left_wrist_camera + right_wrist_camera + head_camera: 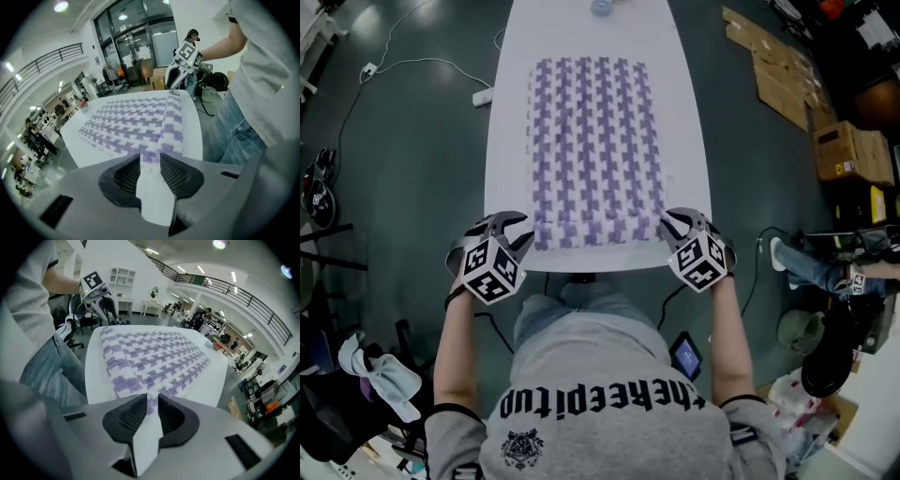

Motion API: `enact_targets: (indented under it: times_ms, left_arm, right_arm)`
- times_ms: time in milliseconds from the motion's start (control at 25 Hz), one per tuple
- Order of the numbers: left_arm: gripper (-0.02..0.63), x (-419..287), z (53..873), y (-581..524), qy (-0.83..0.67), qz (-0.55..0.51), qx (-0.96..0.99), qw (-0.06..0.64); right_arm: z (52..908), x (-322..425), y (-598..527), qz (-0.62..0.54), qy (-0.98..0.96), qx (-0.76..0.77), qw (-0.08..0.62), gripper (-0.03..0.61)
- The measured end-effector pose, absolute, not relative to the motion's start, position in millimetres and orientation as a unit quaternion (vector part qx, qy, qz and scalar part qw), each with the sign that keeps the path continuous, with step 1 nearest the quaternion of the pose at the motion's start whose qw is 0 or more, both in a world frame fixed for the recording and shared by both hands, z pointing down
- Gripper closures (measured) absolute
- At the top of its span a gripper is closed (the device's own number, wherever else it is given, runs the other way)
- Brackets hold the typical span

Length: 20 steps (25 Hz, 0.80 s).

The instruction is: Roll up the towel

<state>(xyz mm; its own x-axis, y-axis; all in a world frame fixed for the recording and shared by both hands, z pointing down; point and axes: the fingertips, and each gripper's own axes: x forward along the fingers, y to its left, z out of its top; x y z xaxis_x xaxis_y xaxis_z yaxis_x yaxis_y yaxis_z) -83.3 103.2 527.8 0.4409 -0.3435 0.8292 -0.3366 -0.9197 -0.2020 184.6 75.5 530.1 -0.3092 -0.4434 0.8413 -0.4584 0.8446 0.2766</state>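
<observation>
First-turn step: the purple-patterned towel point(598, 141) is lying flat on the white tabletop point(511, 150) with its near edge turned over once, the right tool point(668, 226) is clamping the right corner, the left tool point(523, 234) is gaping loosely round the left corner, and next is probably regripping and rolling away.

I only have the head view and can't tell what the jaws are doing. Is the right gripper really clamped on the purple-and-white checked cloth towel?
Observer: Yes. In the right gripper view the right gripper has its jaws closed on the purple-and-white checked cloth towel at its near corner.
Operator: And the left one?
Observer: The left gripper has its jaws standing wider apart; the towel's edge lies between them, apparently not pinched.
</observation>
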Motion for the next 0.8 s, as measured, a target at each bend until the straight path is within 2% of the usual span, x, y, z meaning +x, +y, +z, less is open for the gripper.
enact_targets:
  times_ms: [120,200,400,600,640,720,800]
  left_arm:
    - [0.497,-78,540,137,0.166,-0.505,-0.846,0.027]
    - [0.469,-74,561,148,0.138,-0.522,-0.841,0.026]
    - [0.428,-72,599,120,0.139,-0.550,-0.823,0.012]
    - [0.426,-75,603,105,0.148,-0.568,-0.810,0.016]
    - [0.441,-76,602,102,0.152,-0.570,-0.807,0.021]
    - [0.509,-76,601,94,0.158,-0.571,-0.805,0.027]
    - [0.537,-75,600,91,0.154,-0.569,-0.807,0.026]
  right_arm:
    - [536,173,104,-0.001,-0.819,0.258,0.512,0.526]
    - [555,166,113,-0.006,-0.818,0.233,0.526,0.502]
    - [601,169,92,-0.024,-0.796,0.201,0.570,0.453]
    - [609,169,77,-0.057,-0.776,0.190,0.599,0.453]
    - [608,169,74,-0.061,-0.774,0.192,0.600,0.462]
    - [605,171,67,-0.061,-0.773,0.197,0.600,0.522]
    - [603,173,66,-0.055,-0.776,0.197,0.596,0.543]
